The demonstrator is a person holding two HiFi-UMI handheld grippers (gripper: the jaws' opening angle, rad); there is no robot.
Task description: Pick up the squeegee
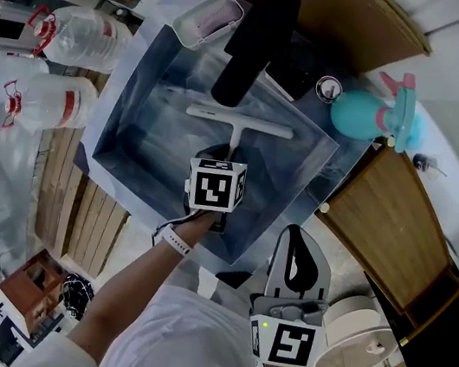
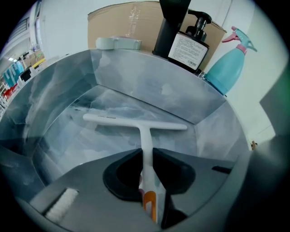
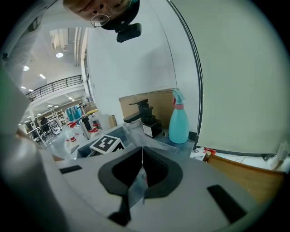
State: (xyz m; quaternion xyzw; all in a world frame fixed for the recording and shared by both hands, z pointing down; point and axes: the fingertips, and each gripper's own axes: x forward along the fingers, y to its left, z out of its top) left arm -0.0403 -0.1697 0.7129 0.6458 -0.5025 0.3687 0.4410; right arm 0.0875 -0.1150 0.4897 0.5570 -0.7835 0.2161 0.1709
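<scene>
A white T-shaped squeegee (image 1: 240, 123) lies on the floor of the steel sink (image 1: 130, 73), its blade toward the faucet and its handle toward me. In the left gripper view the squeegee (image 2: 136, 122) has its handle running straight between the two dark jaws. My left gripper (image 1: 229, 155) reaches steeply down into the basin and is shut on that handle, and in its own view the left gripper (image 2: 146, 156) has both pads pressed against the handle's sides. My right gripper (image 1: 295, 238) hangs outside the sink at the near right, shut and holding nothing, as the right gripper (image 3: 142, 158) view confirms.
A black faucet (image 1: 254, 42) overhangs the sink's far side, with a soap pump bottle (image 2: 188, 45) beside it. A teal spray bottle (image 1: 369, 115) stands at the far right corner. Large water bottles (image 1: 71, 32) lie left of the sink. A wooden board (image 1: 389, 224) sits to the right.
</scene>
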